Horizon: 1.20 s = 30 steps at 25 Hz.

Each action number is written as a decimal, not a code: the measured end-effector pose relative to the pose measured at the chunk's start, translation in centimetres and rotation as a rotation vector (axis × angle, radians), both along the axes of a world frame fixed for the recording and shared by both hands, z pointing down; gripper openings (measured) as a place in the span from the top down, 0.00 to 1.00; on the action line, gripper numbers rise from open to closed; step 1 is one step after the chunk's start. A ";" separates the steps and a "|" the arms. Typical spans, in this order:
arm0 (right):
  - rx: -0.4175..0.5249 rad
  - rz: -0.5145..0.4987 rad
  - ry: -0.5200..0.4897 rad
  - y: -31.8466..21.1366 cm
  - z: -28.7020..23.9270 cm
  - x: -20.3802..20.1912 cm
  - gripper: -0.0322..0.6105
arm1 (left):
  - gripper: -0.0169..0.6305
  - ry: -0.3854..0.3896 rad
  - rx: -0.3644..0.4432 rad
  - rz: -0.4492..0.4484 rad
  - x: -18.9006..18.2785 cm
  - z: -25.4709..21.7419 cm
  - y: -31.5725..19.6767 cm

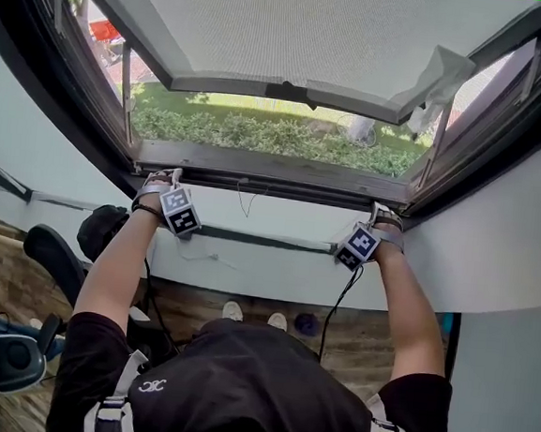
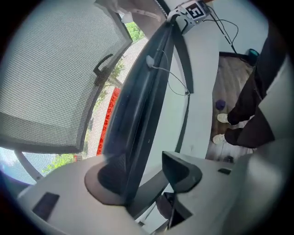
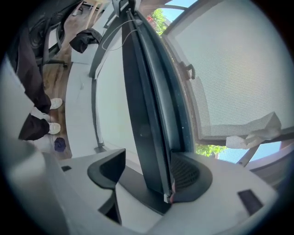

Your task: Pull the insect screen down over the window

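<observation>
Down at the sill (image 1: pixel 280 219), we find the insect screen's dark bar (image 1: pixel 274 178) lying along it. The left gripper (image 2: pixel 146 176) and right gripper (image 3: pixel 149 176) both straddle it, jaws wide, only one pad touching — not clamped. Outside, the swung-out sash (image 1: pixel 296 34) overhangs a hedge (image 1: pixel 259 134); a thin cord (image 1: pixel 238 196) dangles beneath.

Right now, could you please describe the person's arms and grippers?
Short black sleeves. The left gripper and right gripper are light grey with dark curved pads; each carries a cube with black-and-white square markers, and a black cable hangs from the right.
</observation>
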State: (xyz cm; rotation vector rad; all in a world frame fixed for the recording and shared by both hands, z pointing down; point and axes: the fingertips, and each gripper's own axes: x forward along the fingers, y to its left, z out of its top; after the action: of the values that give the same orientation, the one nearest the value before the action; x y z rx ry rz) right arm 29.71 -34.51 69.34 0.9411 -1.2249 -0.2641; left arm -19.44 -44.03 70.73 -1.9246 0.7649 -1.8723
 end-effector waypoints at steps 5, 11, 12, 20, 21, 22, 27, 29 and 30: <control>-0.002 -0.019 0.000 0.6 -0.5 -0.5 0.44 | 0.64 -0.013 0.019 0.006 -0.1 -0.2 0.3; -0.022 -0.013 0.023 0.6 -0.7 -0.1 0.44 | 0.63 0.009 0.029 0.002 -0.1 -0.4 0.1; -0.021 -0.016 0.025 0.6 -0.7 -0.1 0.45 | 0.63 0.005 0.030 0.004 -0.2 -0.4 0.1; 0.017 -0.025 -0.008 0.5 -1.0 -0.3 0.45 | 0.55 0.003 0.030 0.027 -0.1 -0.4 0.4; 0.025 -0.029 -0.020 0.4 -1.0 -0.4 0.44 | 0.54 0.006 0.029 0.027 -0.1 -0.4 0.5; 0.038 -0.037 -0.033 0.3 -1.0 -0.4 0.43 | 0.53 0.012 0.031 0.023 -0.1 -0.4 0.6; 0.119 -0.045 -0.113 0.0 -1.3 -0.6 0.43 | 0.52 0.093 0.057 -0.032 0.1 -1.5 0.7; 0.163 -0.032 -0.176 0.0 -1.8 -1.0 0.43 | 0.52 0.135 0.067 -0.050 0.4 -2.5 1.0; 0.195 -0.031 -0.211 0.1 -2.4 -1.5 0.43 | 0.54 0.166 0.073 -0.059 0.6 -3.1 1.3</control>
State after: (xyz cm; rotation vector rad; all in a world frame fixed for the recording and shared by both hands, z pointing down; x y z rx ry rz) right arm 28.24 -34.44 66.97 1.1412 -1.4264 -0.3195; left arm -18.80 -42.75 67.63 -2.0509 0.9366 -1.7069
